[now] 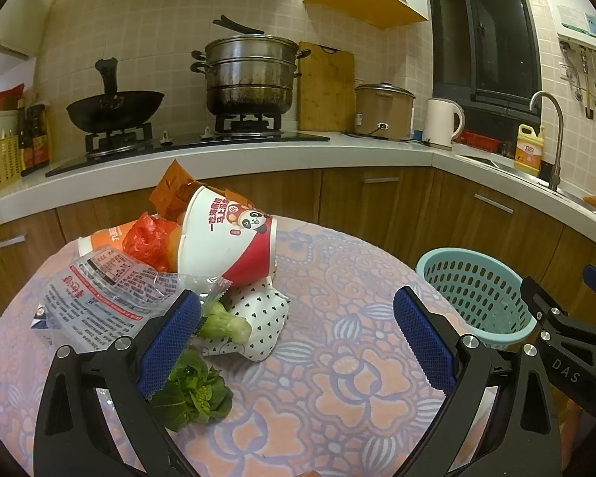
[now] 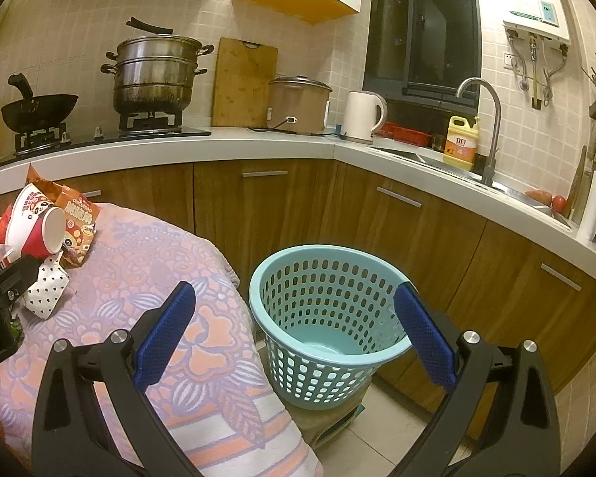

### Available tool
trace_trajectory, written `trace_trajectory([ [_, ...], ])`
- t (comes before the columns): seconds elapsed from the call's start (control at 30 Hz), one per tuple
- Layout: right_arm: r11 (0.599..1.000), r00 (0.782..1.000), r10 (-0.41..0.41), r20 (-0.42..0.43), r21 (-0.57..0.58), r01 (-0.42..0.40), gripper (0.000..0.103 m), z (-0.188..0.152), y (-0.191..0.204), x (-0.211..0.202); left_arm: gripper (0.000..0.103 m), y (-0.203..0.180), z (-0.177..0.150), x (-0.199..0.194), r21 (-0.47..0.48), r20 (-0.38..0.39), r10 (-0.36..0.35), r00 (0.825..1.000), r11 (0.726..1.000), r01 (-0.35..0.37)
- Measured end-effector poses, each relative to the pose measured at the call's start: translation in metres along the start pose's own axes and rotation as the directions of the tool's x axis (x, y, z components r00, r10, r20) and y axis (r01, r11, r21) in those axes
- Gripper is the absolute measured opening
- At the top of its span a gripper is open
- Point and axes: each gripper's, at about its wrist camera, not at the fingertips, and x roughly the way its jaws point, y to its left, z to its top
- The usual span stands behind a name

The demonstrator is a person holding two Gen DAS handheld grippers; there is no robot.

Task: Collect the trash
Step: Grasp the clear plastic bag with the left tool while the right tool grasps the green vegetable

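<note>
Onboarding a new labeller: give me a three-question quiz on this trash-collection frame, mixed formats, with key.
1. True or false: the teal basket already holds trash.
2. Multiple choice: the leafy greens lie nearest which finger of the left gripper? A) its left finger B) its right finger C) neither; they are in the basket.
3. Fill in: the paper noodle bowl lies on its ____.

Key
1. False; it looks empty.
2. A.
3. Side; its mouth faces left in the left wrist view. The right gripper is open and holds nothing.
</note>
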Motion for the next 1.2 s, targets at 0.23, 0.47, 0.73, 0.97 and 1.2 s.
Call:
trace_trajectory([
  [0.23, 1.0, 1.0, 0.017, 0.004, 0.005, -0.017, 0.095, 0.002, -0.001, -0.001, 0.094, 0.0, 0.001, -0.002, -0.007, 0.005, -0.025, 1.0, 1.0, 0.025],
  [0.47, 0.996, 0.994, 0.089, 0.059, 0.0, -0.089, 0.089, 0.018, 0.003, -0.015, 0.091, 0.009, 0.022, -0.04, -0.016, 0.062, -0.107, 0.992, 0.994, 0.108],
  [0.73, 0.979, 0.976, 0.197, 0.094, -0.074, -0.191, 0.073, 0.032, 0.034, -0.029, 0.095, 0.087, 0.039, -0.075, -0.016, 0.091, 0.079, 0.993, 0.997, -0.077],
  [0.97, 0.931, 0.936, 0.346, 0.06, -0.15, -0.334, 0.05, 0.041, 0.072, -0.033, 0.095, 0.166, 0.032, -0.054, -0.147, -0.023, 0.046, 0.999, 0.988, -0.049],
  [1.2, 0.859, 0.88, 0.474, 0.026, -0.233, -0.456, 0.05, 0.053, 0.111, -0.028, 0.092, 0.195, 0.03, 0.007, -0.215, -0.187, -0.122, 0.975, 0.973, 0.08],
])
